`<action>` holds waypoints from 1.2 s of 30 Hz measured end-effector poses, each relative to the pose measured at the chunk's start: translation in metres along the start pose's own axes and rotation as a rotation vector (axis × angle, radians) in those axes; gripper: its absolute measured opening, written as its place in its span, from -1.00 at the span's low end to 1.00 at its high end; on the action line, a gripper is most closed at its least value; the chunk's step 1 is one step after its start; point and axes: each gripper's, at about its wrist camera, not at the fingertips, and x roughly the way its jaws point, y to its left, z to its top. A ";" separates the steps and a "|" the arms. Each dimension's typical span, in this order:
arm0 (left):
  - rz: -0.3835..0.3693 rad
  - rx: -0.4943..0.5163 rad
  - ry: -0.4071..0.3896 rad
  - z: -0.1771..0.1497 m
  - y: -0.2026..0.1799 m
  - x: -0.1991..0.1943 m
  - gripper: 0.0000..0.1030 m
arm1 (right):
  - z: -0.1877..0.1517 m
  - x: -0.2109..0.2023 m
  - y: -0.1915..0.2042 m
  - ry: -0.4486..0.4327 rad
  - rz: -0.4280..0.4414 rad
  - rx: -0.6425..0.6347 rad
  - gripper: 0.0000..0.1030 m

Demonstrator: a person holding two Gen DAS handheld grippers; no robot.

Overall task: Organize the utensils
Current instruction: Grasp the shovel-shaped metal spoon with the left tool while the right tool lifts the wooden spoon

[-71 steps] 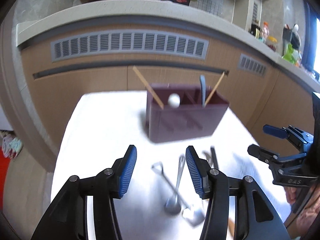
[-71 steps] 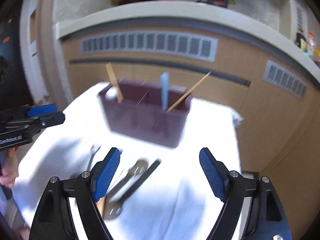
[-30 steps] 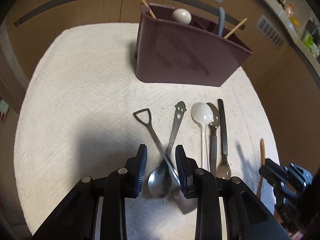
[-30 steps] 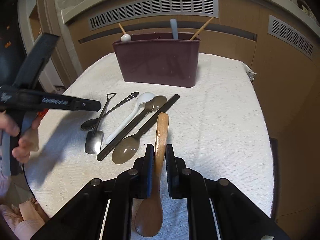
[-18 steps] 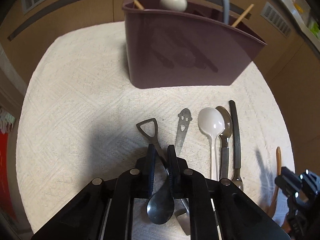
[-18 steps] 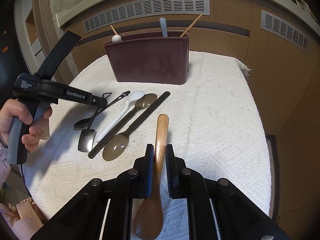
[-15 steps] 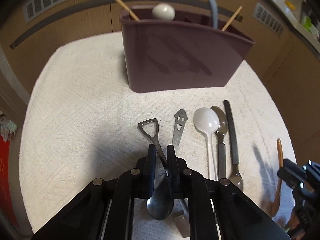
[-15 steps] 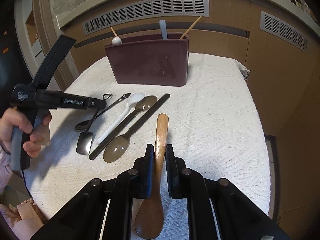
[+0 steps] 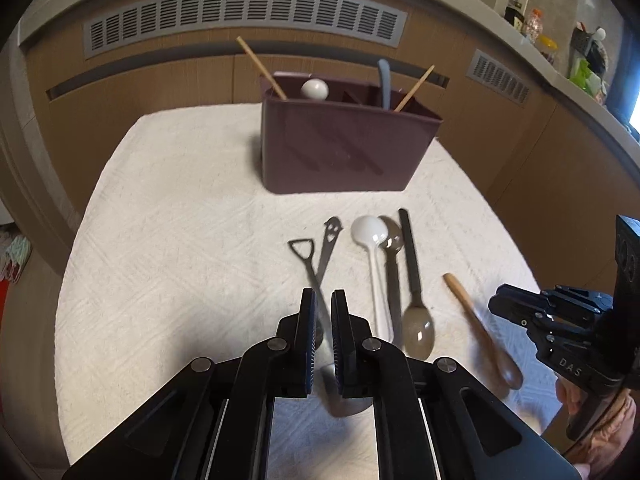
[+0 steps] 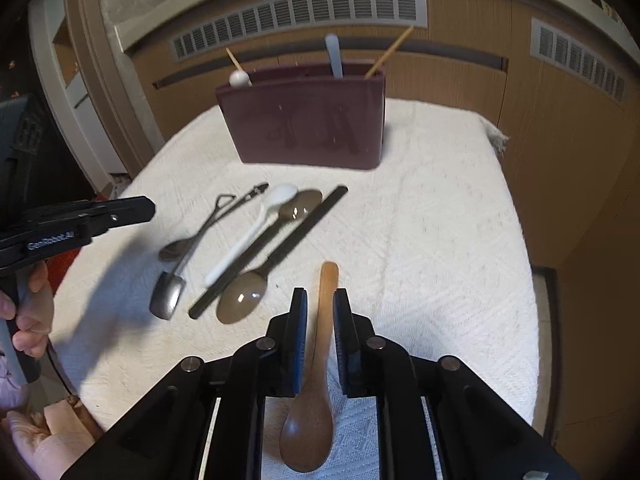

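Observation:
A maroon utensil caddy (image 9: 344, 148) stands at the far side of the white cloth (image 9: 168, 240), also in the right wrist view (image 10: 308, 128). My left gripper (image 9: 323, 308) is shut on the thin handle of a metal shovel-handled spoon (image 9: 308, 264), its bowl behind the fingers. My right gripper (image 10: 320, 308) is shut on a wooden spoon (image 10: 316, 380), bowl toward the camera, lifted a little above the cloth. A smiley-handled metal spoon (image 9: 330, 240), a white spoon (image 9: 370, 240), a steel spoon (image 9: 394, 252) and a black-handled spoon (image 9: 414, 292) lie in a row.
The caddy holds two chopsticks (image 9: 256, 66), a white ball-ended utensil (image 9: 315, 89) and a grey-blue handle (image 9: 385, 80). Wooden cabinets with vents (image 9: 240, 20) rise behind the table. The cloth's tasselled corner (image 10: 496, 136) hangs at the far right edge.
Both grippers went from open to shut, left on the shovel-handled spoon, right on the wooden spoon. Both have since risen and tilted back, so the caddy looks farther.

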 end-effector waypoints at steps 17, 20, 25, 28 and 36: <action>0.017 -0.021 0.080 0.000 -0.001 0.036 0.25 | -0.015 0.025 0.013 0.037 -0.051 -0.052 -0.81; -0.001 0.000 0.127 0.004 -0.010 0.052 -0.35 | -0.016 0.025 0.015 0.026 -0.056 -0.059 -0.81; 0.060 0.033 0.142 0.011 -0.017 0.070 -0.52 | -0.018 0.025 0.015 0.016 -0.060 -0.067 -0.80; 0.057 0.019 0.147 0.017 -0.011 0.077 -0.75 | -0.019 0.025 0.015 0.014 -0.056 -0.064 -0.80; 0.025 0.040 0.032 0.001 -0.010 0.045 -0.89 | -0.018 0.019 0.016 0.005 -0.051 -0.059 -0.81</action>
